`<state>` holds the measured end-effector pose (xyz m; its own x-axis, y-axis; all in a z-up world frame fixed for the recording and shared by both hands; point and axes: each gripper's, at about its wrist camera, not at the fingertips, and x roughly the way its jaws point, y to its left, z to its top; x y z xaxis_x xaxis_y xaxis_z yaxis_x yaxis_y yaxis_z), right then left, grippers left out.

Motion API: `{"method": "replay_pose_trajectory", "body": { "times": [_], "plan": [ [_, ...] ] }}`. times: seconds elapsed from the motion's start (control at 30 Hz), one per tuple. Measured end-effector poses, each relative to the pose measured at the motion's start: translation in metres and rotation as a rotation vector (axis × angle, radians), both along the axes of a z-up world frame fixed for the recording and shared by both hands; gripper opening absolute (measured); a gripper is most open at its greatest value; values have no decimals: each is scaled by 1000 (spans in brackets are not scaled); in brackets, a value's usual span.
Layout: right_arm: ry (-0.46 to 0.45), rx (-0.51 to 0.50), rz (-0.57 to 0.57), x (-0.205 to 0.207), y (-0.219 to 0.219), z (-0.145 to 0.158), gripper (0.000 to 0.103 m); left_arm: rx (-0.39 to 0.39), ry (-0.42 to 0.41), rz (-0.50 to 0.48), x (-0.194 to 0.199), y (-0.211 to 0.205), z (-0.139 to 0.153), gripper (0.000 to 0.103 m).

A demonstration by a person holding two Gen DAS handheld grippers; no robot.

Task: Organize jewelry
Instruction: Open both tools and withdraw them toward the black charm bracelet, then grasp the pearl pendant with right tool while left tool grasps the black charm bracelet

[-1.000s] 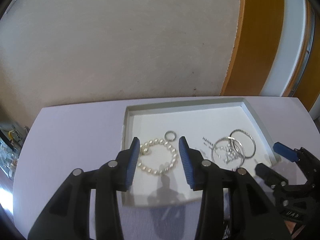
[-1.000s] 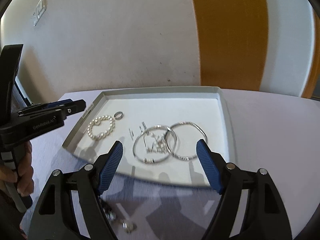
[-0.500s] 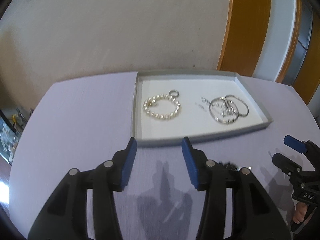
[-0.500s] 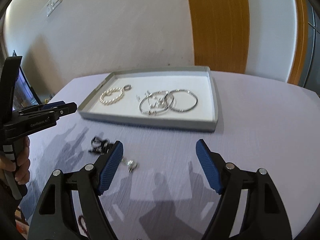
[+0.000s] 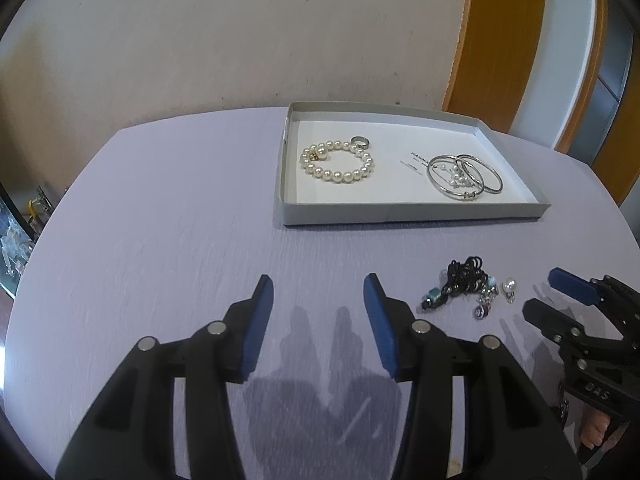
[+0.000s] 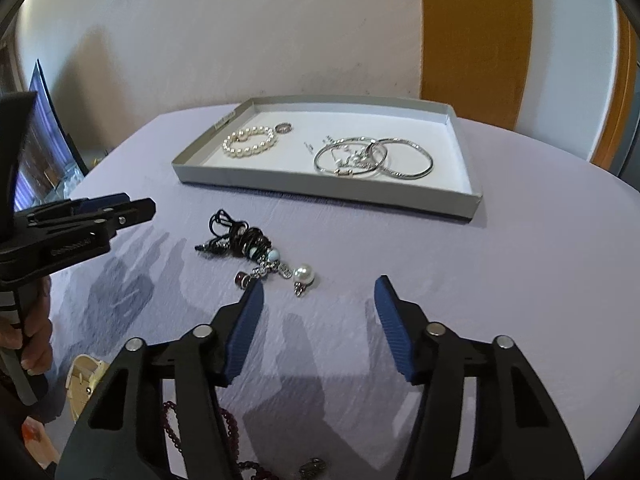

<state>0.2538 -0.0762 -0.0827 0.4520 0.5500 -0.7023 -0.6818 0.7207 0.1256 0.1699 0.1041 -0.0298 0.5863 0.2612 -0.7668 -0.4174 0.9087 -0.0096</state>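
A grey tray (image 5: 400,212) (image 6: 320,190) at the table's far side holds a pearl bracelet (image 5: 338,162) (image 6: 250,142), a small ring (image 5: 360,143) (image 6: 284,128) and two silver bangles (image 5: 464,178) (image 6: 374,158). A black charm bracelet with a pearl (image 5: 466,286) (image 6: 256,250) lies on the lilac table in front of the tray. My left gripper (image 5: 318,292) is open and empty above bare table, left of the charm bracelet. My right gripper (image 6: 318,292) is open and empty, just behind the charm bracelet.
A dark red bead string (image 6: 224,432) and a small metal charm (image 6: 314,466) lie at the near edge under my right gripper. A cream object (image 6: 84,376) sits at the near left. A wall and an orange door frame (image 6: 476,40) stand behind the table.
Both grippers have pulled back from over the tray toward the near side of the table. The charm bracelet has come into view. Both jaws stay open.
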Motion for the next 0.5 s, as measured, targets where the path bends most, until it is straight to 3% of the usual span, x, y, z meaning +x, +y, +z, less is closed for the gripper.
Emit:
{"method": "replay_pose_trajectory", "body": {
  "times": [0.3, 0.5],
  "plan": [
    [11, -67, 17, 5, 16, -10, 40, 5, -7, -12, -4, -5, 1, 50],
    [4, -79, 20, 11, 25, -10, 39, -1, -6, -18, -1, -4, -1, 51]
  ]
}}
